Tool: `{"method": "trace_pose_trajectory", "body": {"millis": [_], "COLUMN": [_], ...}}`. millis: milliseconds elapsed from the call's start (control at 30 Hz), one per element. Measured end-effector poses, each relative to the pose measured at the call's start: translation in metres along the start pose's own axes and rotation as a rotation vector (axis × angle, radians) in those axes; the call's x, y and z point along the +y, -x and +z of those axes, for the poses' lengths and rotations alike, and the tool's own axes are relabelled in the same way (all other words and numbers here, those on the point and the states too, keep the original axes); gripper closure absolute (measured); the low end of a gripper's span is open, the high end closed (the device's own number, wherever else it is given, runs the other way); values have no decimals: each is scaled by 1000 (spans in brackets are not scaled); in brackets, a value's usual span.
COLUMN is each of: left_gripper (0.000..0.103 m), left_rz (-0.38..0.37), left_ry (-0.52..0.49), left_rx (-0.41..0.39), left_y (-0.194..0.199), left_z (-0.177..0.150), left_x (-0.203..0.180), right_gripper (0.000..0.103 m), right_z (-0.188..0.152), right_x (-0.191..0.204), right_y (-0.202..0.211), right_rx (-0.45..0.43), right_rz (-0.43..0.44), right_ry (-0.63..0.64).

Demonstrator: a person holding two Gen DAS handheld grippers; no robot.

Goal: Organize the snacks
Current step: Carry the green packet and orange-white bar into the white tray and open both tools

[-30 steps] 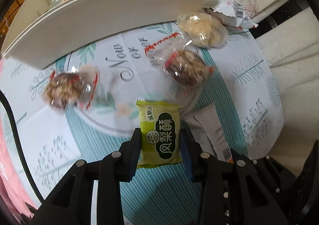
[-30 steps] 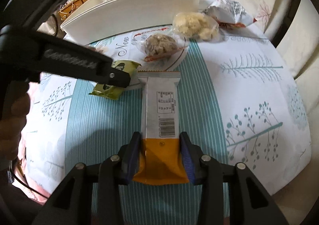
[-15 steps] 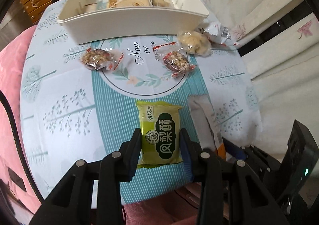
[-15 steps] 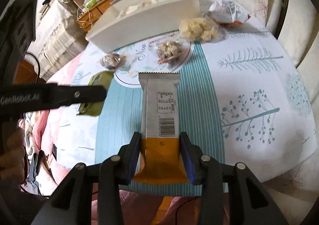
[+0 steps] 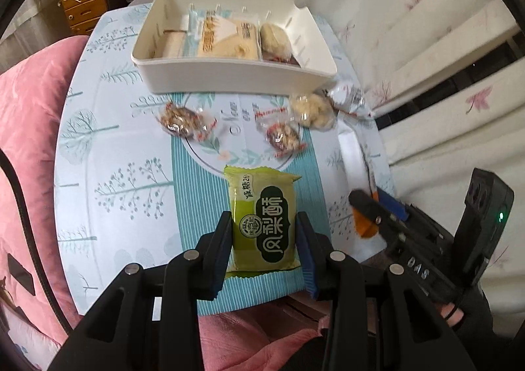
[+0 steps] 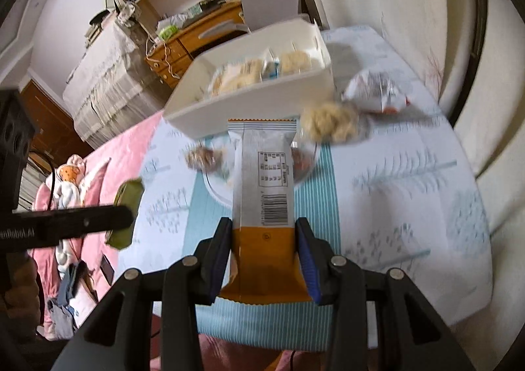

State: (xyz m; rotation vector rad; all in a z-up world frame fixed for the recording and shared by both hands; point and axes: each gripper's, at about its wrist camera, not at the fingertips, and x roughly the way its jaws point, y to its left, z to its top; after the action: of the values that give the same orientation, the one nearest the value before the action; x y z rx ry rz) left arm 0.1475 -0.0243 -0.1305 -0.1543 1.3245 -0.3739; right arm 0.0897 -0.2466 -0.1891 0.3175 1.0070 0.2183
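while both claws are clamped on a snack each, the work looks about half done. the left gripper (image 5: 264,248) holds the green pastry pack (image 5: 262,223) by its sides, lifted over the near part of the round table (image 5: 115,180). the right gripper (image 6: 264,252) is closed on the orange end of a long white-and-orange bar (image 6: 262,193), also in the air.

far ahead of both claws stands the white bin (image 5: 229,74), and some wrapped snacks already lie inside it. between the claws and the bin, four snacks are left on the cloth: a nut cluster (image 5: 180,120) ahead and to the left of the left claw, a second nut cluster (image 5: 282,138) just ahead, a pale puffed snack (image 5: 313,110) ahead to the right, and a white foil packet (image 5: 347,98) beside it.

i judge that the two held packs must go in the bin next, then these four.
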Motion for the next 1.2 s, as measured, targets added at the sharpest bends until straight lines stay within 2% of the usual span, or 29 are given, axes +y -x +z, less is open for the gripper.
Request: {"method": "trace_pose_trajectory", "body": {"millis": [133,300,400,667,933,1033,1133,1167,1200], "left_gripper": [67,67,67,67,67,67,66,60,50], "left_rz": [4,-47,-14,11,17,-3,-2,13,16], "left_ry": [4,59,61,101,150,165,143,139,137], "left_rx": [4,15,-7,-47,-89,-100,-124,-136,-139], "left_y": [10,17,20,19,7,0,-7,-8,-9], "left_z": [21,59,85,141,177,185,192,193,195], "left_x": [3,14,20,46,74,83,84,84,84], "right_gripper": [64,64,64,63,63,63,62,61,61], "right_z": [32,79,105,163,191,196,200,202,202], "right_x": [0,-2,-1,0,-9,-10,-11,-11,-12], "right_y": [-2,-11,-17,-38,-59,-67,-74,-78,-81], "right_rx": [-21,-42,-51,-81,-86,-81,-85,-80,-72], "right_rz": [-7,-10,-9,-29,-56,-68,-78,-94,-112], "right_ry": [10,12,13,19,-10,-14,-23,-20,-15]}}
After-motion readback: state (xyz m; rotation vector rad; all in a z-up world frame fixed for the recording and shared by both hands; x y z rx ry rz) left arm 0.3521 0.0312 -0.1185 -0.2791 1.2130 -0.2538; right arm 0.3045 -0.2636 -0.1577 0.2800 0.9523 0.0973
